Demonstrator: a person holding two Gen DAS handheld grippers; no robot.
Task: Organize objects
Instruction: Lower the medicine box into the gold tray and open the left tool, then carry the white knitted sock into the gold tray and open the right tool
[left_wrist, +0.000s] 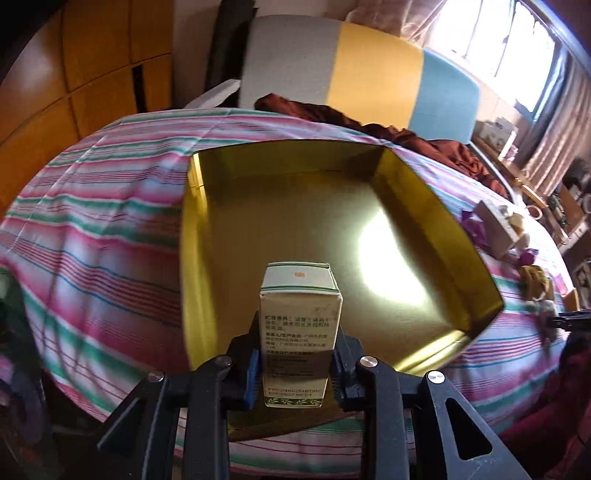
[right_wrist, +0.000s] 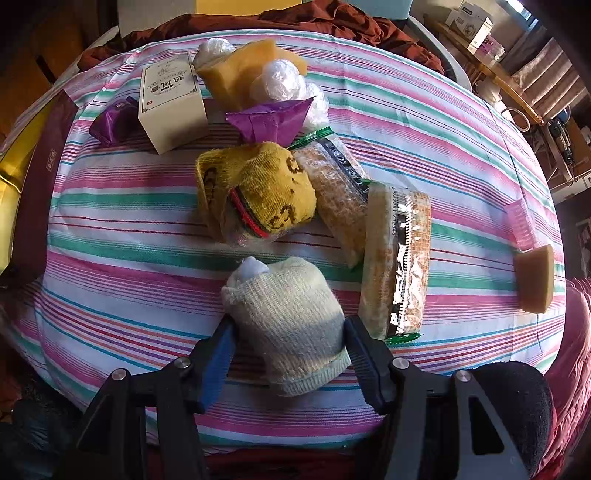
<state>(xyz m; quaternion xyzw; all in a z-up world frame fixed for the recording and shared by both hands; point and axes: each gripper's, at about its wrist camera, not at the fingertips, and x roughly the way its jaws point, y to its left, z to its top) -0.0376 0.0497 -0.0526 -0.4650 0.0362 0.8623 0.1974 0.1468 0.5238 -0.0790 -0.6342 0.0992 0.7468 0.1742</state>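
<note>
Striped bedsheet below: left gripper tilts down over a gold tray, clamping a small carton; right gripper points down, half-open jaws straddling a pale sock.

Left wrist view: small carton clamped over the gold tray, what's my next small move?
Probably lower it and release. The left hand-held gripper grips the small white printed carton above the empty gold-lined rectangular tray, so nothing blocks a set-down.
</note>
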